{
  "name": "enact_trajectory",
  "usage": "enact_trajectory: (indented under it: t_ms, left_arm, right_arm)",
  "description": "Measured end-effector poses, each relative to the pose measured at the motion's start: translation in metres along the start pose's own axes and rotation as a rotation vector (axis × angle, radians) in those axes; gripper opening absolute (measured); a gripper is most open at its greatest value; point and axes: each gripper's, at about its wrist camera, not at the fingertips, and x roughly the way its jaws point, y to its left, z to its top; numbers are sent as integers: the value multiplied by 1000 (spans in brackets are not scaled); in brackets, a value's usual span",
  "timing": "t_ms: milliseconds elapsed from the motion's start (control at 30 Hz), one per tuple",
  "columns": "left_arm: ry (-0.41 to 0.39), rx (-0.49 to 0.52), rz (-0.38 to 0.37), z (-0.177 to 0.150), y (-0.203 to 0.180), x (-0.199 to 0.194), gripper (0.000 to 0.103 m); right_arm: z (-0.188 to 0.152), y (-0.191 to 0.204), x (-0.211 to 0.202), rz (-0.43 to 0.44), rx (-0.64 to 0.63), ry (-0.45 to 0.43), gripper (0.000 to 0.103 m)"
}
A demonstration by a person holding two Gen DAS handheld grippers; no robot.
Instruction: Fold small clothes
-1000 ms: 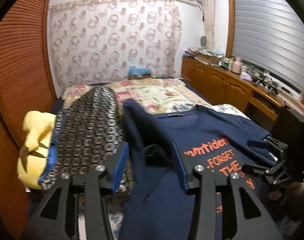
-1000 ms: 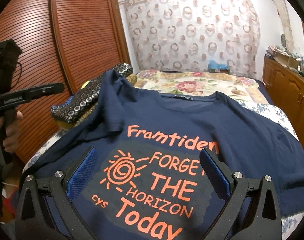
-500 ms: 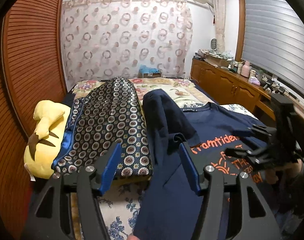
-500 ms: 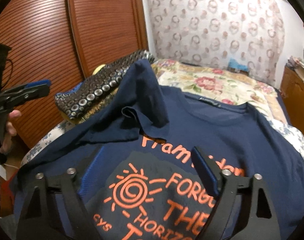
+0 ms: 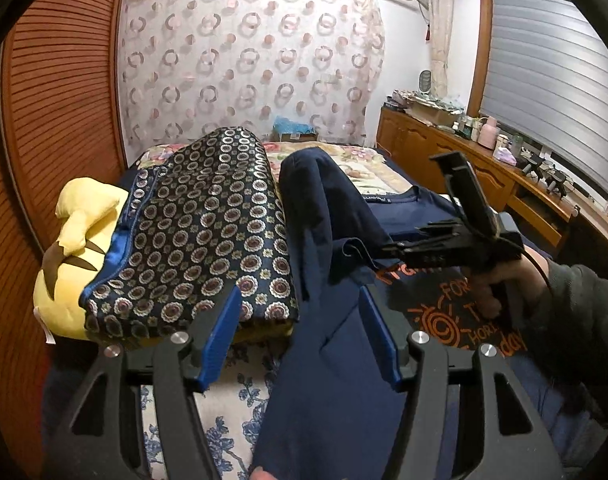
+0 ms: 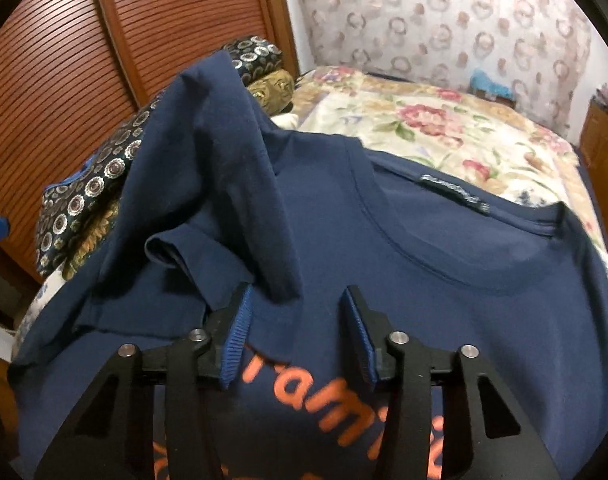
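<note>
Left view alone catches the yellow plush (image 5: 74, 248) and patterned cushion (image 5: 208, 236); left claw (image 5: 300, 340) spread over the navy T-shirt (image 5: 324, 392) on the bed (image 6: 424, 128). Right claw (image 6: 296, 336), wide a second ago, is closing around the folded sleeve (image 6: 232, 184).

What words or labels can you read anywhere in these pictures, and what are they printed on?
"FOR", "T", "HORI", "day": orange print on the navy T-shirt, left wrist view, the rest hidden behind the right gripper.
"ramti": the same print's top line, right wrist view, blurred and cut off by the fingers.
Neck label: woven text too small to read.
Nothing else carries readable text.
</note>
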Motion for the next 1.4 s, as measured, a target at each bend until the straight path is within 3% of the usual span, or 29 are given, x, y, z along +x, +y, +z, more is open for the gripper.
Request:
enact_trajectory:
  t_ms: [33,100,167,367,533,567,633,667,867,1000,1400]
  left_arm:
    - [2,0,-2,-1,-1,0,60]
    - [4,5,3,-3,-2,1,60]
    - [7,1,-8,-5,-2,2,60]
    - [16,1,-10,-11,-3,3,60]
    - [6,-5,-16,-12,-2,1,60]
    - [5,-6,-16,-12,-2,1,60]
    - [2,-8,-16,-12,-2,1,60]
    - [1,-8,-15,-11,-3,1,60]
    - [9,-9,-5,-5,-4,9,60]
    - [29,6,2,3,-11,20,60]
    - [89,65,-30,38,-35,68,60]
  right_arm:
    - [2,1,2,3,-12,5,35]
    - [5,2,3,40,-23,20,11]
    - [8,2,2,58,-32,35,4]
    - [28,1,-29,21,-66,-65,1]
    - [49,-17,-54,-152,-16,-149,1]
    - [51,-18,-56,-173,-16,-152,2]
    - [51,-17,-58,-197,-16,-144,19]
    - [48,-19,-58,-199,-15,-142,33]
    - [22,-8,-58,-169,-51,-105,43]
    - [2,-17,-57,-163,-36,-81,65]
    - [-53,-65,-74,-263,-29,6,65]
